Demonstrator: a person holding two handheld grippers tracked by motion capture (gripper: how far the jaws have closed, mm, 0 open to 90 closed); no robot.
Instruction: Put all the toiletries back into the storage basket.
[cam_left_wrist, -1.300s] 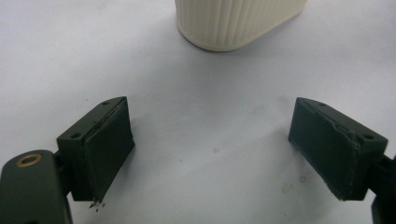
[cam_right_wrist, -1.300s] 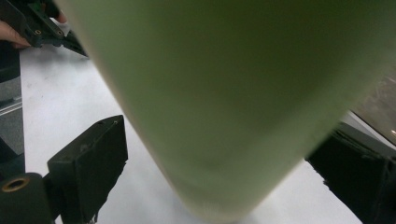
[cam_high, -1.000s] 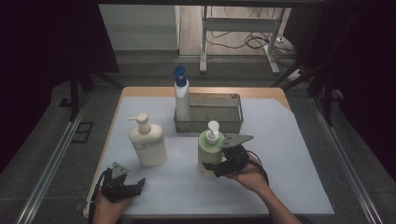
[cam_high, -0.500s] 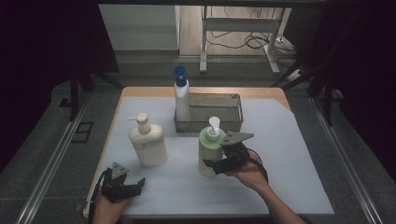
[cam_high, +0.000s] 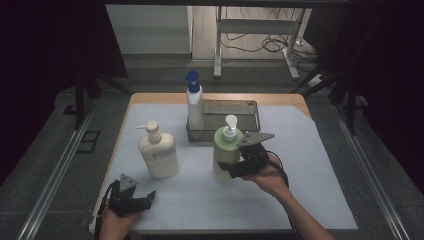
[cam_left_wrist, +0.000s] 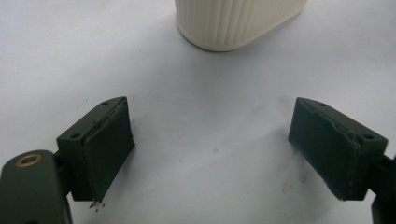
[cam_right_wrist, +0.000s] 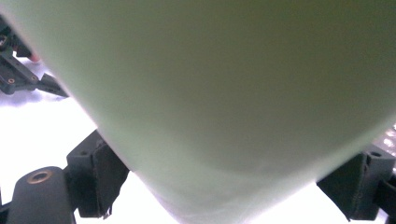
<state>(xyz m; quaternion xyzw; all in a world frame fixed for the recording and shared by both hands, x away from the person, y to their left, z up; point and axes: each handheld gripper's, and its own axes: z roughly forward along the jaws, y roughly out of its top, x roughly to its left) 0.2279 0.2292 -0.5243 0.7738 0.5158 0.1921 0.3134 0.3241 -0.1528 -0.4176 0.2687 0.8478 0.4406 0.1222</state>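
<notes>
A light green pump bottle (cam_high: 224, 150) with a white pump stands right of the table's middle. My right gripper (cam_high: 231, 169) is shut on its lower body from the right. In the right gripper view the green pump bottle (cam_right_wrist: 233, 93) sits between both pads (cam_right_wrist: 100, 179), which press on its sides. My left gripper (cam_high: 145, 198) rests at the front left of the table. Its jaws stand wide open with nothing between them (cam_left_wrist: 219, 154). Just ahead of it is the cream pump bottle (cam_left_wrist: 233, 23), which stands left of centre (cam_high: 157, 155).
A white spray bottle with a blue cap (cam_high: 194, 107) stands at the left end of a metal mesh basket (cam_high: 250, 103) at the back. A pale sheet (cam_high: 310, 165) covers the table. Dark floor and rails lie on both sides.
My right gripper has risen a little with the green pump bottle in it. The left gripper has stayed where it was.
</notes>
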